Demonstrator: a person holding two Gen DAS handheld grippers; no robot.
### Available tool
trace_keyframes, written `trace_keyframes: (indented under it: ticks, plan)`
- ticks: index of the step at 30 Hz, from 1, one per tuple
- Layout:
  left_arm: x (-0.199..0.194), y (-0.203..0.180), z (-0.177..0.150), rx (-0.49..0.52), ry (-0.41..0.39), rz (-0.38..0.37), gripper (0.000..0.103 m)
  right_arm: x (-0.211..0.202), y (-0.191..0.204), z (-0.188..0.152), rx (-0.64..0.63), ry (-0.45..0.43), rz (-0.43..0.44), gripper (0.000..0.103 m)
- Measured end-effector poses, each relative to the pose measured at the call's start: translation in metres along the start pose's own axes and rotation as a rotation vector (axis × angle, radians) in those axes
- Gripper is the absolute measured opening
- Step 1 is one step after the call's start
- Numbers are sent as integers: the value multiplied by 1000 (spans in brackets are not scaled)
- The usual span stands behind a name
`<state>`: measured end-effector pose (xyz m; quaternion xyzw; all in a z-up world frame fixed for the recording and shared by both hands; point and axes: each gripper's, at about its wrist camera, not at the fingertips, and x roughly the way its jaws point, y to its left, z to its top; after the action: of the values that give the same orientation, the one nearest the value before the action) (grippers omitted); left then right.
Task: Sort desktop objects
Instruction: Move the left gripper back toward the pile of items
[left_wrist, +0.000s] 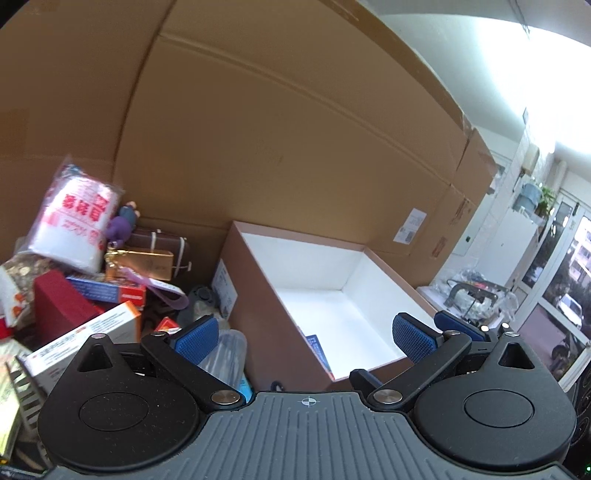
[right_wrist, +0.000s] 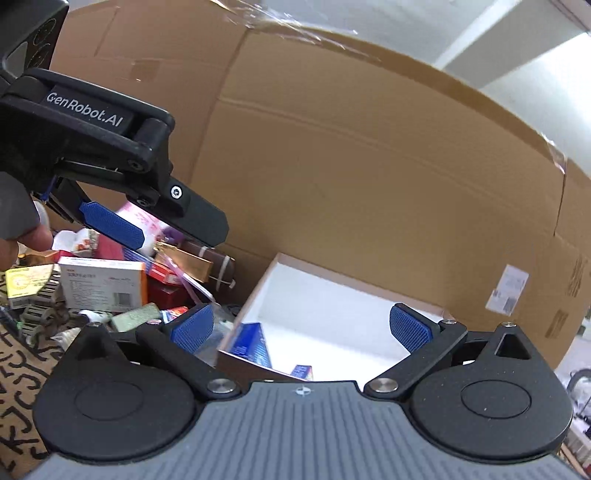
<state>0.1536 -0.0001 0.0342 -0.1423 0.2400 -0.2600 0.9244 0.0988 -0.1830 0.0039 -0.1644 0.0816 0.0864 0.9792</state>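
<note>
A brown box with a white inside (left_wrist: 369, 295) stands open before a big cardboard carton; it also shows in the right wrist view (right_wrist: 332, 295). Blue packets (right_wrist: 251, 345) lie in its near corner. A pile of desktop objects lies to its left: a white and orange box (left_wrist: 92, 332) (right_wrist: 103, 284), a red box (left_wrist: 62, 306), a gold box (left_wrist: 147, 264), a white bag with red print (left_wrist: 74, 221). My left gripper (left_wrist: 304, 336) is open and empty above the box's near left edge; it also shows in the right wrist view (right_wrist: 155, 229). My right gripper (right_wrist: 301, 328) is open and empty above the box.
A large cardboard carton (left_wrist: 277, 147) walls off the back. A purple toy figure (left_wrist: 122, 225) and a dark brown case (left_wrist: 162, 243) lie at the back of the pile. A patterned mat (right_wrist: 18, 387) lies at the left. A glass door (left_wrist: 554, 295) stands at the far right.
</note>
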Motion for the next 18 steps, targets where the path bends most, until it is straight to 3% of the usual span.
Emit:
trace_keyframes:
  ticks: [6,10,18]
  plan:
    - [-37,22,-23,-25,-19,70,103,-16,20,5,-27,-23,53,102]
    - [-54,49,-48,-96,8,119,103,-23,36,3,-25,-13,107,102]
    - [-78,92,-93,-216,55,205,103,-21,74,-11,-13,66,238,102]
